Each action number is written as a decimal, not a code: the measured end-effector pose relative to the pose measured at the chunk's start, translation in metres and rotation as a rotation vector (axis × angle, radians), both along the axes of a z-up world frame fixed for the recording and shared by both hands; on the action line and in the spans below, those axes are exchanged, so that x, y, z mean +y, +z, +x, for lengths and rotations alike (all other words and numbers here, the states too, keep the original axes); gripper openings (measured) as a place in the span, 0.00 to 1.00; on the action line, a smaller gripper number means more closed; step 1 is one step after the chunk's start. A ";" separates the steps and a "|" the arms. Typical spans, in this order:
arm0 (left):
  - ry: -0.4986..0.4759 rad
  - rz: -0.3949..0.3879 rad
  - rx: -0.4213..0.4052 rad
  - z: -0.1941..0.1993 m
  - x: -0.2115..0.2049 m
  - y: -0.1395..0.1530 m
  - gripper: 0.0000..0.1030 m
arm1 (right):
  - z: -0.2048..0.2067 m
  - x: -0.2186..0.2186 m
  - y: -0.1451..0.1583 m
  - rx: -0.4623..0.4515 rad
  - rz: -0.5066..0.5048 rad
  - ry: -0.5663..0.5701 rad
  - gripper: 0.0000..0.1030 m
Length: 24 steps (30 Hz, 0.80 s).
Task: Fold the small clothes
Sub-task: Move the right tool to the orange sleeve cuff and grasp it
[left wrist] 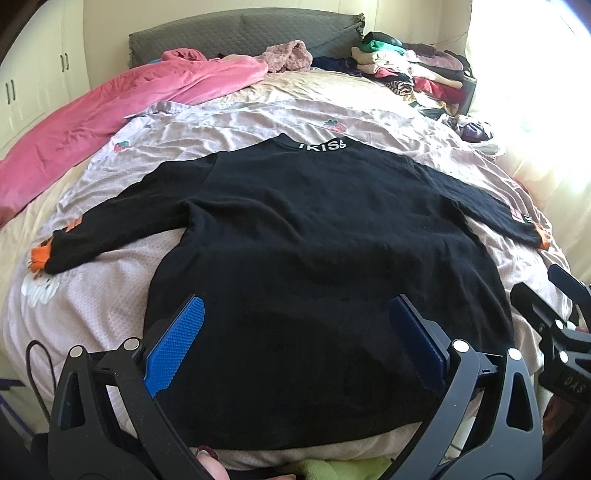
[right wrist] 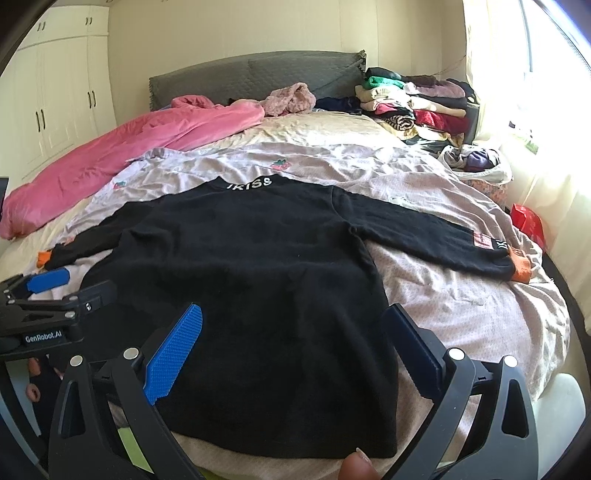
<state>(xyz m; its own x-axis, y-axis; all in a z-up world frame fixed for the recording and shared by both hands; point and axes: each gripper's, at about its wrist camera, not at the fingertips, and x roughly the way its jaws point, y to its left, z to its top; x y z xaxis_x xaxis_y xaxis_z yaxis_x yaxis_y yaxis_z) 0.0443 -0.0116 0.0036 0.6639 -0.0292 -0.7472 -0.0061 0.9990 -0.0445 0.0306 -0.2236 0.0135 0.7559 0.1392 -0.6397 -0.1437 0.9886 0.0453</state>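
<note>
**Black sweater flat on the bed, both tongs wide above its hem**

Left wrist cam: my left tongs [left wrist: 295, 332] hang over the near hem of the black sweater [left wrist: 314, 258], jaws spread wide, nothing between them. Blue pads [left wrist: 173, 343] sit apart w/ bare black knit showing in the gap. Sweater lies back-up on the pale pink quilt [left wrist: 92, 321], collar w/ white lettering [left wrist: 323, 145] at its far end, both sleeves stretched out to the sides, orange cuff [left wrist: 40, 256] on the left sleeve end. Beyond the collar: pink blanket [left wrist: 110, 110] to the far left of the sweater, grey headboard [left wrist: 240, 33] behind it, pile of clothes [left wrist: 413, 70] far right of the collar. My right tongs [left wrist: 561, 325] peek in just past the sweater's right hem corner.

Right wrist cam: my right tongs [right wrist: 295, 332] hover over the sweater [right wrist: 240, 277] near its right hem corner, also wide, gripping nothing. Right sleeve runs out to an orange cuff [right wrist: 519, 266] w/ a pink patch [right wrist: 483, 240] just before it. Left tongs [right wrist: 48, 280] show at the sweater's left edge, one blue pad visible; can't tell the gap from here. Red bag [right wrist: 528, 221] sits beyond the right cuff. A fingertip [right wrist: 358, 467] shows just below the hem.
</note>
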 end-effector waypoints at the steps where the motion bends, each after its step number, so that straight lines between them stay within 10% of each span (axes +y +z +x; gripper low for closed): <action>1: -0.001 0.000 0.002 0.002 0.000 0.000 0.91 | 0.003 -0.001 0.000 -0.002 -0.001 -0.003 0.96; 24: 0.030 -0.037 0.029 0.086 0.015 0.013 0.91 | 0.082 -0.043 0.011 0.024 0.014 -0.106 0.96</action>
